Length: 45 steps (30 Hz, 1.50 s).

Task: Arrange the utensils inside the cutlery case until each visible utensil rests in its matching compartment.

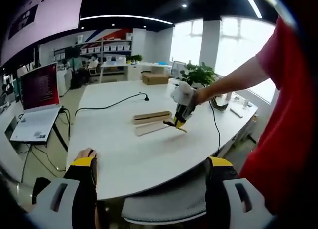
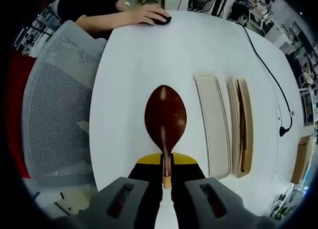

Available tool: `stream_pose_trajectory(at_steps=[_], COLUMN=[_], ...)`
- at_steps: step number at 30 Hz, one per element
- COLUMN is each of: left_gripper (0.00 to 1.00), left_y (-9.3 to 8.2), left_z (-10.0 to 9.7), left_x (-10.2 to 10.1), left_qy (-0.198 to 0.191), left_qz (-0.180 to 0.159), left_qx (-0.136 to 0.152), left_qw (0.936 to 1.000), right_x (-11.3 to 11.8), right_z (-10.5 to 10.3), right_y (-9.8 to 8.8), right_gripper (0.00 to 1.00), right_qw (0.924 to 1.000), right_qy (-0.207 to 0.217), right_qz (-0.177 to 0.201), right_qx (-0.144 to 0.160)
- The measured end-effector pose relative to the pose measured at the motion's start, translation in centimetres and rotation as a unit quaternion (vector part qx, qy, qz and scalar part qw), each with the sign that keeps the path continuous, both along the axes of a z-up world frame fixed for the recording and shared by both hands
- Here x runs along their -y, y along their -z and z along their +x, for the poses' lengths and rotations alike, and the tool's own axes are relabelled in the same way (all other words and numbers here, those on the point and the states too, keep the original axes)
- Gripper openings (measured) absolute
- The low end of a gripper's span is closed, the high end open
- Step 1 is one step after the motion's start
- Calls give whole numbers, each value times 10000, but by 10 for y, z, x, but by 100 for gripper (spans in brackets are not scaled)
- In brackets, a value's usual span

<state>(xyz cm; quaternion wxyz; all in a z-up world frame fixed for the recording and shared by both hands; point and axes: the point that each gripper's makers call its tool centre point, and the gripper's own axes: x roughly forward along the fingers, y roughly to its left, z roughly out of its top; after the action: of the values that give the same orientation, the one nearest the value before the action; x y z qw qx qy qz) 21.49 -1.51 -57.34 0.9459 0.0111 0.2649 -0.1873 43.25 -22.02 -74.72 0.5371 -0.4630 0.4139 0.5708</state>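
While the right claw grips the spoon above the worktop — left claw wide — it next needs lowering into the case.

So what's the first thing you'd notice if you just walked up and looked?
The big dark brown spoon, pinched by its handle in the right tool above the white table. Right of it in the right gripper view lie two pale case parts: a lid and a tray holding a dark utensil. In the left gripper view, a person's arm in a red sleeve reaches over that table.
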Motion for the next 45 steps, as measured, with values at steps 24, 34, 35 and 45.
stream_pose_trajectory(at_steps=[24,34,35,45], left_gripper=[92,92,92,92], left_y=[6,8,9,12], left_z=[6,9,10,16], left_x=[3,4,5,5], left_qy=[24,34,51,56], left_qz=[84,65,68,50], left_qx=[-198,-235,-241,-295], left_qw=[9998,9997,9997,9995], right_x=[4,9,9,3], right_z=[56,96,101,147], right_y=[-11,-32,-36,-61], right_gripper=[1,1,1,1], right_qw=[9984,9979,9979,9978], right_qy=[570,590,561,458], right_qz=[11,-129,-176,-325], right_qx=[35,246,272,357])
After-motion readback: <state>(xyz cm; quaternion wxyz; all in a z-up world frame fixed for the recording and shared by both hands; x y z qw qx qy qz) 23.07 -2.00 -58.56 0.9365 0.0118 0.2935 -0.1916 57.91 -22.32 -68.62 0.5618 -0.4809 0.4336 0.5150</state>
